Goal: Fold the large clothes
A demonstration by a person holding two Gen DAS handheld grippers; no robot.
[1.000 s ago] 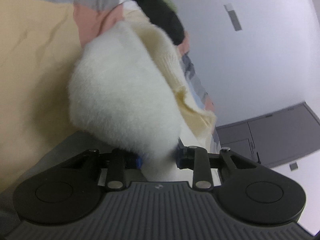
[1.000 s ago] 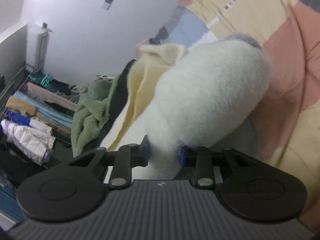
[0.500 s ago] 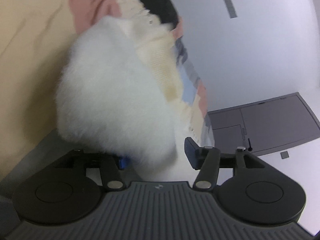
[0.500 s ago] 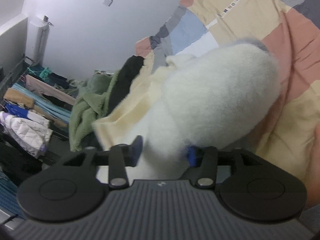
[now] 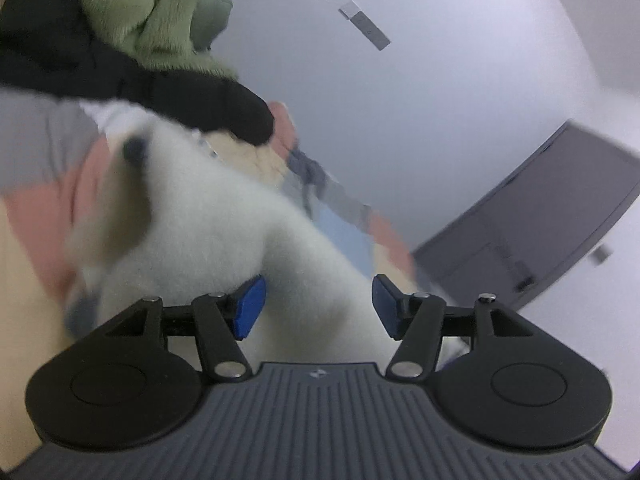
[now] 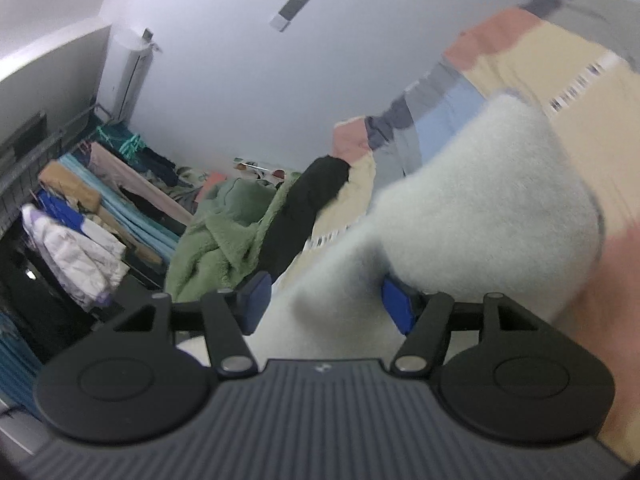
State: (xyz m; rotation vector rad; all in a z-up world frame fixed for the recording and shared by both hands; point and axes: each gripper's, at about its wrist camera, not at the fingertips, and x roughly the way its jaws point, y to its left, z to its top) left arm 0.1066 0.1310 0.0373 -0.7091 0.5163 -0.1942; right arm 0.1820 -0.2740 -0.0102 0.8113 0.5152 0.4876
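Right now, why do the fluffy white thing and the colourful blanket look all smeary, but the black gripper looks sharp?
Left wrist view: the white fleece garment and patchwork blanket smear from motion blur, while the left gripper looks crisp because the camera rides on it. Right wrist view: same, the fleece and blanket streak, the right gripper is sharp, and the fisheye lens bends the wall.

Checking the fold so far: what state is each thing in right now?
Left hand-held gripper: open, jaws just widened, fleece lies loose between them.
Right hand-held gripper: open, jaws just widened, fleece between them.
White fleece garment: released, bunched on the patchwork bedspread.
Green fleece: crumpled, unfolded.
Black garment: unfolded.
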